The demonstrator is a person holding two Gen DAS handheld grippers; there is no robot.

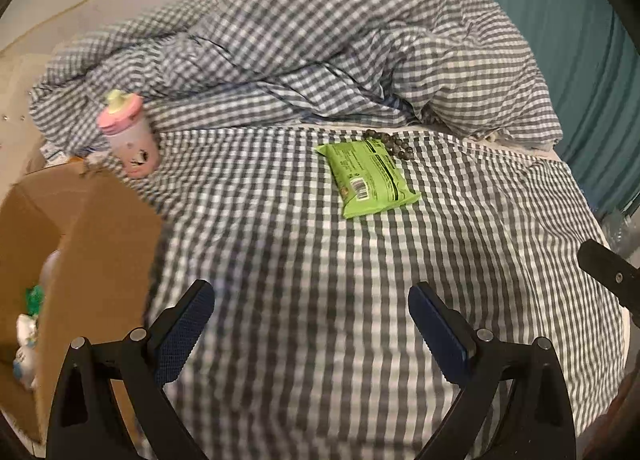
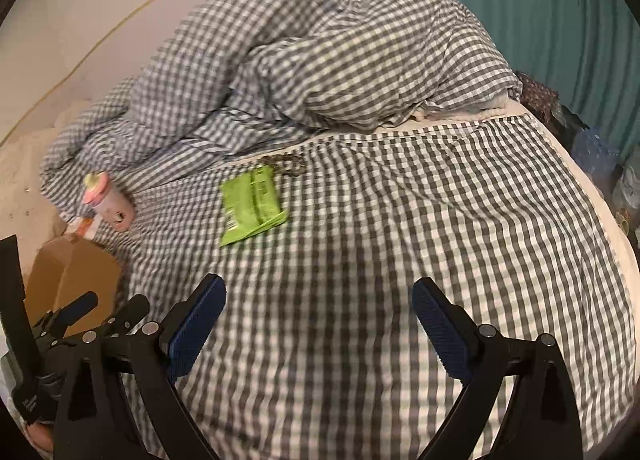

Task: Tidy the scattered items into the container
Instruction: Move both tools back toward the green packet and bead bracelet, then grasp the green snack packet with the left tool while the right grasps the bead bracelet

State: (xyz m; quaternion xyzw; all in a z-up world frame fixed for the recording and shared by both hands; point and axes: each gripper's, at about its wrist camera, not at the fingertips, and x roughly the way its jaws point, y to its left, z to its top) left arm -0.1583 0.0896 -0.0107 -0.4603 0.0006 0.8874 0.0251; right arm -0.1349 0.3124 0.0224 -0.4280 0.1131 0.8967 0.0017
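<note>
Both grippers spread wide, holding nothing: left gripper (image 1: 311, 324) and right gripper (image 2: 318, 320) hover over the checked sheet (image 1: 320, 260). Green packet (image 1: 368, 178) lies flat mid-bed, beads (image 1: 390, 144) touching its far edge. Pink cup (image 1: 128, 134) tilted at far left against the duvet (image 1: 320, 52). Box (image 1: 80, 228) near left, some items inside.

Green packet (image 1: 370, 176) flat on bed, dark beads (image 1: 390, 142) touching it, pink cup (image 1: 128, 134) beside cardboard box (image 1: 100, 220)
</note>
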